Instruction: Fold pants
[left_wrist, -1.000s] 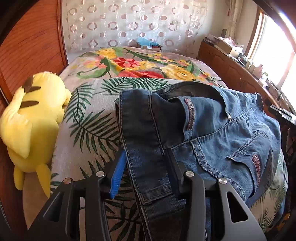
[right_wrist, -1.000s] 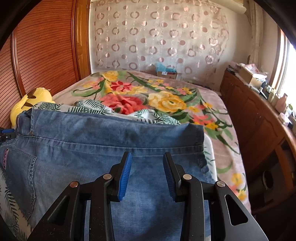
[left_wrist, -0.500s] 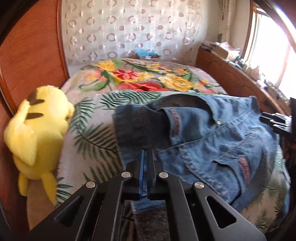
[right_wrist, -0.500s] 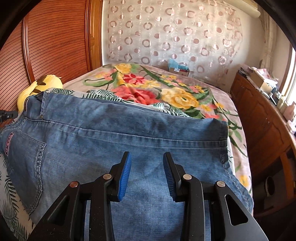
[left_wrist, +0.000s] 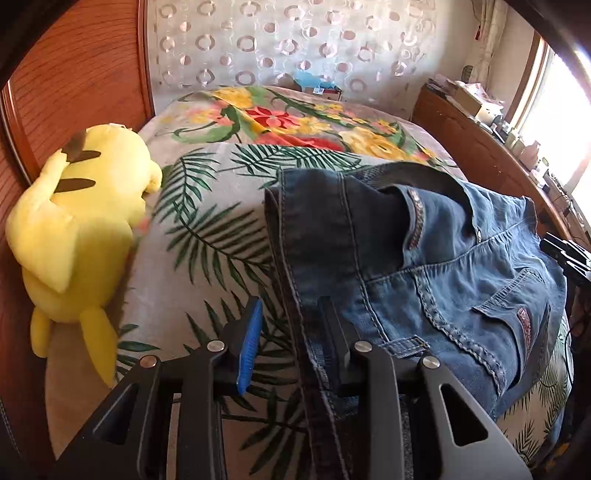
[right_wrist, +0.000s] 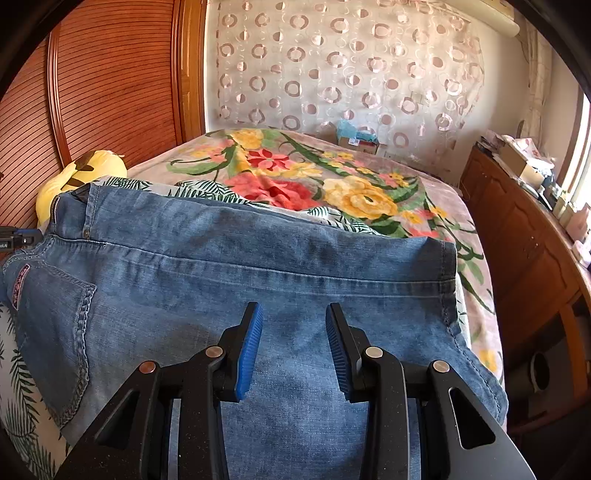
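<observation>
One pair of jeans (left_wrist: 424, 266) is lying on the bed (left_wrist: 207, 236); left gripper (left_wrist: 291, 343) is opening around its hem edge, right gripper (right_wrist: 293, 347) is hovering apart above denim, one yellow plush (left_wrist: 81, 221) watching.

Left claw (left_wrist: 290, 338) tilted down, jaws opening. Right claw (right_wrist: 293, 345) tilted down, jaws parted.

The bed (left_wrist: 207, 110) carries a flowered blanket (right_wrist: 332, 173) at its far part and a palm-leaf cover (left_wrist: 207, 236) nearer. On the palm-leaf cover lie the blue denim pants (right_wrist: 221, 266), folded over. A yellow plush toy (left_wrist: 81, 214) lies beside the wooden headboard (right_wrist: 110, 85).
</observation>
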